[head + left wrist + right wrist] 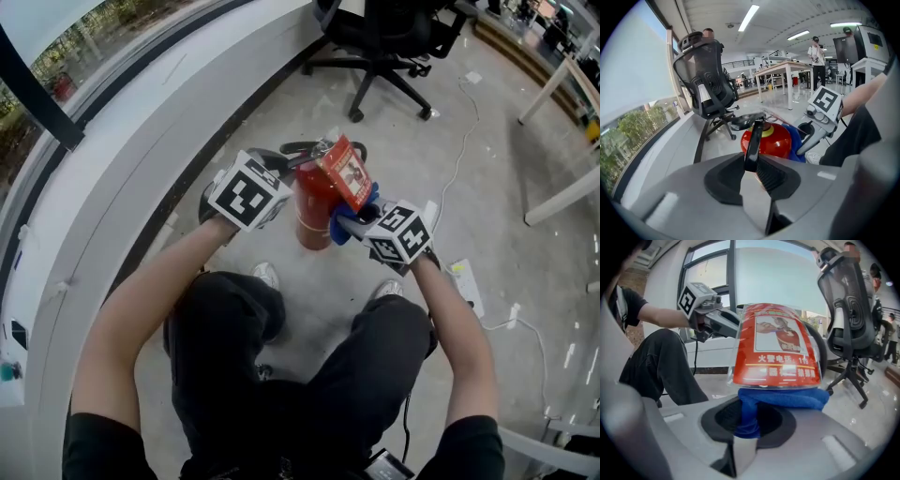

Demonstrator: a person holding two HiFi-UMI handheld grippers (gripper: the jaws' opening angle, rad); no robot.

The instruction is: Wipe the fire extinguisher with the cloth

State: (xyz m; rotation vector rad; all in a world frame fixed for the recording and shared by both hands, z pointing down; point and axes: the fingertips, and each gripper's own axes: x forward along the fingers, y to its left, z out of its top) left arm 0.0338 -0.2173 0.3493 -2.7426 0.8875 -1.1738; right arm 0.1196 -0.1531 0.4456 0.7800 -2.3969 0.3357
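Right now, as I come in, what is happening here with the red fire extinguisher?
A seated person works on a red fire extinguisher standing on the floor. The left tongs pinch its black handle, apparently to steady it. The right tongs hold a blue cloth against its side, just under the red tag.

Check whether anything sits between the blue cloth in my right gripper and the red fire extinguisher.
A red laminated card hangs against the red fire extinguisher above the blue cloth; below it, nothing visible separates them.
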